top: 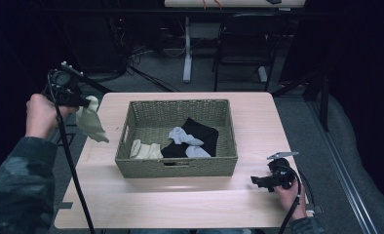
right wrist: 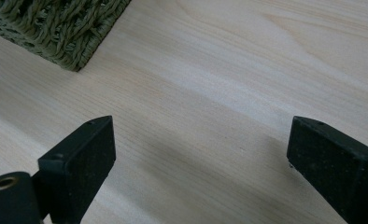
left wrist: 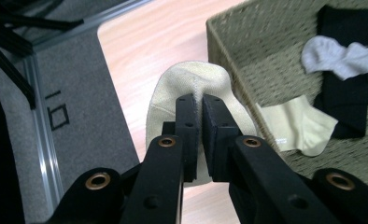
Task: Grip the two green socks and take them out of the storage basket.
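Left hand-held gripper clenched on cream sock, beside basket; right hand-held gripper wide open above table

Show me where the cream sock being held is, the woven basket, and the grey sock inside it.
cream sock (left wrist: 191, 77), left gripper view, on its rounded end above the jaws
woven basket (top: 176, 167), high view, on its near wall
grey sock (top: 179, 134), high view, on its upper part
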The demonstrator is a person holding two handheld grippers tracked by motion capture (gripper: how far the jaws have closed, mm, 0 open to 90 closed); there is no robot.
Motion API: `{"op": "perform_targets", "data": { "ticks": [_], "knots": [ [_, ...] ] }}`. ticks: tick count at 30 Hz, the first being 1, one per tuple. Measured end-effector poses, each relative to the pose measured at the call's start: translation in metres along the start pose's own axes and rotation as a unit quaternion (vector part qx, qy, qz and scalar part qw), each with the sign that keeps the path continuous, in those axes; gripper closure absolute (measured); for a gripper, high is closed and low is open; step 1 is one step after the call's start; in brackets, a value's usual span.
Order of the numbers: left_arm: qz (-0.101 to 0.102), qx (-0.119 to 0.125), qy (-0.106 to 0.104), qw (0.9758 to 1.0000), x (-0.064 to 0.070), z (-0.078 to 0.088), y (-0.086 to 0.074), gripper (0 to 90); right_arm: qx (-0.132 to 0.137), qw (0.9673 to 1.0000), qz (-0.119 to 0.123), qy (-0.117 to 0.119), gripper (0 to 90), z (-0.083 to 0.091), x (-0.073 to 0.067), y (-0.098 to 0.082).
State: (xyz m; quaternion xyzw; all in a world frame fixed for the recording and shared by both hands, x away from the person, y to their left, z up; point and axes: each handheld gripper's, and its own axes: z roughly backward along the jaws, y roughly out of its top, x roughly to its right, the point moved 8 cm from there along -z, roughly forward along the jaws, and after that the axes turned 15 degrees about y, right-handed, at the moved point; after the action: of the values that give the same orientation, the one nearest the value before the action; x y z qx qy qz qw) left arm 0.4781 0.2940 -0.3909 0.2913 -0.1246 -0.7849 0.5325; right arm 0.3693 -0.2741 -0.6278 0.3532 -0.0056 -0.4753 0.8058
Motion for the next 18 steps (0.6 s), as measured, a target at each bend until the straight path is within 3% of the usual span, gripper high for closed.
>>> {"op": "perform_targets", "data": {
  "ticks": [12,18],
  "knots": [
    [0.017,-0.041,-0.023,0.9987,0.015,-0.052,-0.033,85.2,-0.002,1.0000,-0.001,0.000,7.4,0.000,-0.001,0.000],
    [0.027,-0.068,-0.038,0.9966,0.026,-0.084,-0.054,85.1,-0.002,1.0000,-0.001,0.000,7.4,0.000,-0.001,0.000]
  ]
}}
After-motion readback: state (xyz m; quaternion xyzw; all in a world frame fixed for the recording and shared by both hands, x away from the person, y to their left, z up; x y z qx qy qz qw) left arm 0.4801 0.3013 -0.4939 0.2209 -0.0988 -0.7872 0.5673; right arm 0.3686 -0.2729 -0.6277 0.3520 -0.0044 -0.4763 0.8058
